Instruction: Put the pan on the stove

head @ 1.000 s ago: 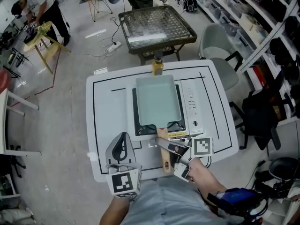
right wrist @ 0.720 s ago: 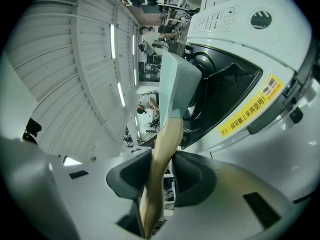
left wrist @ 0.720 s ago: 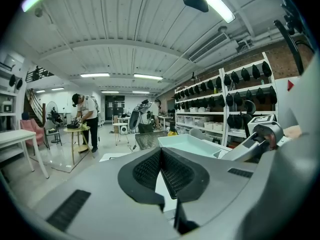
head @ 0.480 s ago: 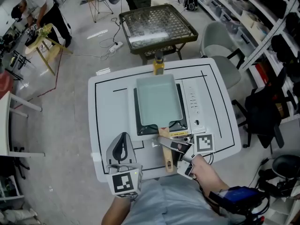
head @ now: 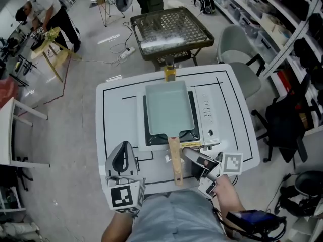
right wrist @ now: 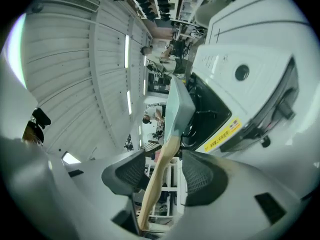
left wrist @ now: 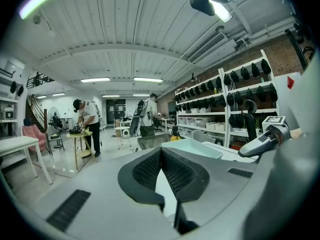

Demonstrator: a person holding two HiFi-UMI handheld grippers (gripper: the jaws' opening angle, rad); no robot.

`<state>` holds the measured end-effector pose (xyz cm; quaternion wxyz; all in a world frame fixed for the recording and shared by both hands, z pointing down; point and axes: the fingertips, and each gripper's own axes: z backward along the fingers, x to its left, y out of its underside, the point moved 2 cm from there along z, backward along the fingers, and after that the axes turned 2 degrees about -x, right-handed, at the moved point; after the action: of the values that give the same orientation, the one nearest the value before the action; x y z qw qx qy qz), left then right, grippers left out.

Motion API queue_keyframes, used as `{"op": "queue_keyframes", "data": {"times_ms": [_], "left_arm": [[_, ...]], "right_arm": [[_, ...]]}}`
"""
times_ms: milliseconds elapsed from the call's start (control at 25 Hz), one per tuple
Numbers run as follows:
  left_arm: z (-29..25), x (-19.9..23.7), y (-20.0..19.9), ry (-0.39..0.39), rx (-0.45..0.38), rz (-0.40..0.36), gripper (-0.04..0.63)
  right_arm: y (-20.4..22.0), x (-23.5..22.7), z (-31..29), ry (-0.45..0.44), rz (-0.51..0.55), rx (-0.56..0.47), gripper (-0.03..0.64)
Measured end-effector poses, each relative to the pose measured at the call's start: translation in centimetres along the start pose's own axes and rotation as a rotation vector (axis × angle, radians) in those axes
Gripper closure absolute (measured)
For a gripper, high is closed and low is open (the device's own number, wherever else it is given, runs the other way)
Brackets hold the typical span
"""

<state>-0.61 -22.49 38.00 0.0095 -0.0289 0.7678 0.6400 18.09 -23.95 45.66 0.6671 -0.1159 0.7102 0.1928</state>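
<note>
A pale green rectangular pan (head: pixel 169 109) sits flat on the black burner of a white tabletop stove (head: pixel 206 112). Its light wooden handle (head: pixel 174 158) points back toward the person and juts out past the stove's front edge, over the white table (head: pixel 118 120).

The pan (head: pixel 169 108) hides the stove (head: pixel 206 112) burner — label (head: pixel 192 144) print unreadable.

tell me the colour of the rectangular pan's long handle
Light tan, like bare wood. The long wooden handle shows best in the head view.
</note>
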Motion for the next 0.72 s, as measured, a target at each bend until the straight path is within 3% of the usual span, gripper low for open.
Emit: {"op": "queue_keyframes", "data": {"times_ms": [80, 200, 400, 520, 720], "left_arm": [[0.5, -0.2, -1.2, 0.006, -0.026, -0.002, 0.577], [1.1, -0.5, -3.3, 0.017, -0.071, -0.018, 0.577], [1.8, -1.2, -7.0, 0.05, -0.149, -0.015, 0.577], [2.0, -1.3, -8.6, 0.051, -0.198, -0.019, 0.577], [2.5, -1.8, -9.2, 0.059, -0.234, -0.037, 0.577]], "right_arm": [[-0.9, 0.2, 2.1, 0.053, 0.097, -0.058, 0.407], [-2.6, 1.8, 4.6, 0.16, 0.343, -0.145, 0.408], [-4.7, 9.0, 5.6, 0.195, 0.808, -0.318, 0.41], [-4.6, 11.5, 5.0, 0.248, 1.072, -0.353, 0.484], [-3.4, 13.1, 4.7, 0.355, 1.271, -0.419, 0.549]]}}
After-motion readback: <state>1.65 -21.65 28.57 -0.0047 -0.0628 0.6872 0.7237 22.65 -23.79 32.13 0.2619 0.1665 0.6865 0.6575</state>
